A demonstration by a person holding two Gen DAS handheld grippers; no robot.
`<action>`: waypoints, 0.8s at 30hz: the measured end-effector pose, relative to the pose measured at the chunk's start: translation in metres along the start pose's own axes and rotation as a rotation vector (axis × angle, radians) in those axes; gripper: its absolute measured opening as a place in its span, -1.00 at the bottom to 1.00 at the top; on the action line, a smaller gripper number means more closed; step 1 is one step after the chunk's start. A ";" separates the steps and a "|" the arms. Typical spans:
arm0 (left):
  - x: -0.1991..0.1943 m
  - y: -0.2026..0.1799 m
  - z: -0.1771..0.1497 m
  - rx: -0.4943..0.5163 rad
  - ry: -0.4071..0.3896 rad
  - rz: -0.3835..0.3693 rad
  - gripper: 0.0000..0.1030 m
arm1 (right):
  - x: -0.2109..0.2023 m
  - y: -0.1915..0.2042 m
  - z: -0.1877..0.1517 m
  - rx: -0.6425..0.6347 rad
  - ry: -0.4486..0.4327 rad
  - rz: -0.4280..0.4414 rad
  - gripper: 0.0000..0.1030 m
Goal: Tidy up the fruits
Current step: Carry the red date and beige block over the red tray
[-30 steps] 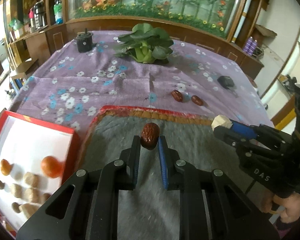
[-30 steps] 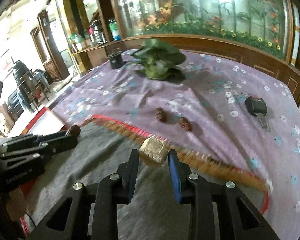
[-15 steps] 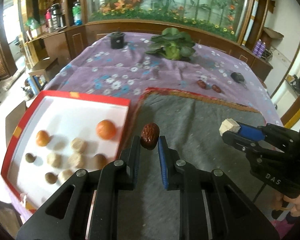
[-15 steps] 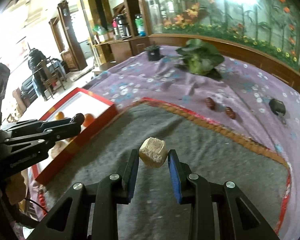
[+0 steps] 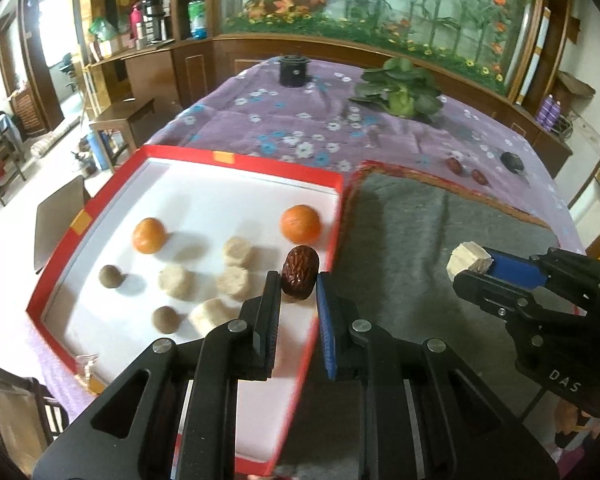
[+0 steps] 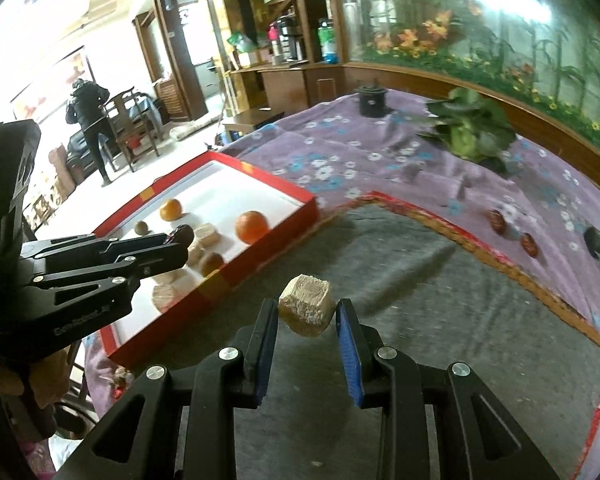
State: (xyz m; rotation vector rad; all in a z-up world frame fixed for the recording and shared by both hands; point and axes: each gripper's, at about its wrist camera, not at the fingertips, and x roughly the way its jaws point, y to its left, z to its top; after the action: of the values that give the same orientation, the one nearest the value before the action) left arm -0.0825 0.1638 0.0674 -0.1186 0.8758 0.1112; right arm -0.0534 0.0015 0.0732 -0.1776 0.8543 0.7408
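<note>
I grip a red date (image 5: 300, 271) in my left gripper (image 5: 298, 292) and a pale chunk (image 6: 306, 311) in my right gripper (image 6: 306, 322), both clamped. The red tray (image 5: 256, 163) at ten o'clock holds two oranges and several pieces; two dates (image 5: 467, 171) at one o'clock remain.

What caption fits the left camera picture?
Left tool carries a red date over the red tray of fruit.
</note>
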 end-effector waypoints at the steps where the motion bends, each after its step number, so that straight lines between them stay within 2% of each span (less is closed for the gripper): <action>1: 0.000 0.004 -0.001 -0.004 0.001 0.007 -0.67 | 0.001 0.004 0.001 -0.007 0.002 0.003 -0.43; 12: 0.003 0.048 -0.011 -0.070 0.012 0.062 -0.67 | 0.025 0.045 0.019 -0.091 0.032 0.060 -0.44; 24: 0.014 0.075 -0.018 -0.123 0.038 0.090 -0.67 | 0.055 0.074 0.039 -0.160 0.075 0.099 -0.44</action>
State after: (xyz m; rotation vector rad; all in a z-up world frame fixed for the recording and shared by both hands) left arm -0.0980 0.2358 0.0409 -0.1971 0.9126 0.2481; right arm -0.0543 0.1018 0.0693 -0.3089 0.8800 0.9000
